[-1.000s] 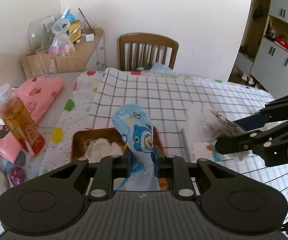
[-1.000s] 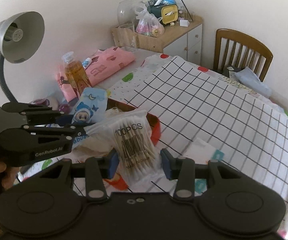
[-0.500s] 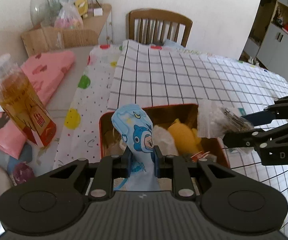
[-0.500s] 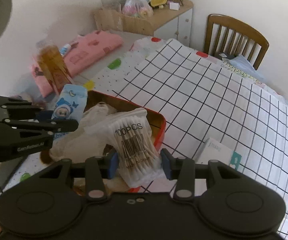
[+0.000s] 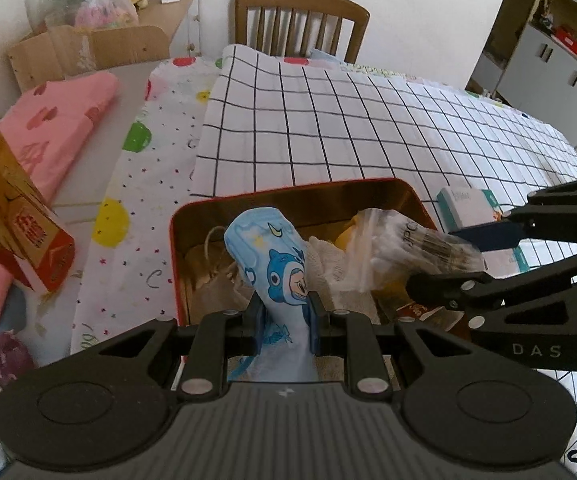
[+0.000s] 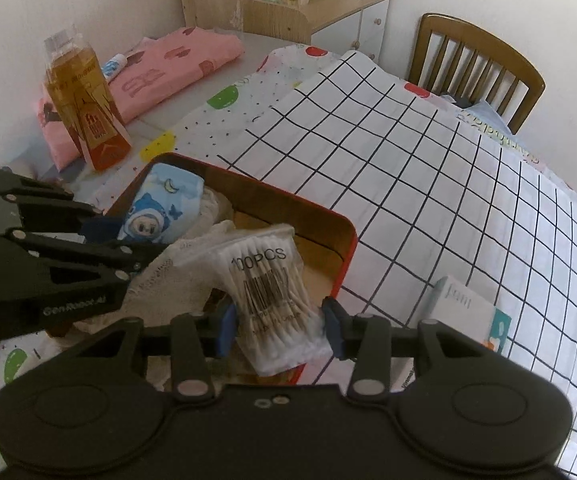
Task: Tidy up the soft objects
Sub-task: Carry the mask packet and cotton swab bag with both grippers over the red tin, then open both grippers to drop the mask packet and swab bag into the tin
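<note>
Both clamped: left gripper [image 5: 282, 310] pinching cartoon pouch [image 5: 278, 256], right gripper [image 6: 280, 322] squeezing cotton-swab bag [image 6: 266, 280], poised over red tin [image 6: 346, 248] just beyond fingertips, likely for dropping in.

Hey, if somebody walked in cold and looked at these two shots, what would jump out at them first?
Probably the two black grippers over the red-rimmed tin near the front edge of the checked tablecloth. The left gripper pinches a blue cartoon-print pack, and the right gripper clamps a clear bag of cotton swabs. Left of the tin stands an amber bottle before folded pink cloth.
</note>
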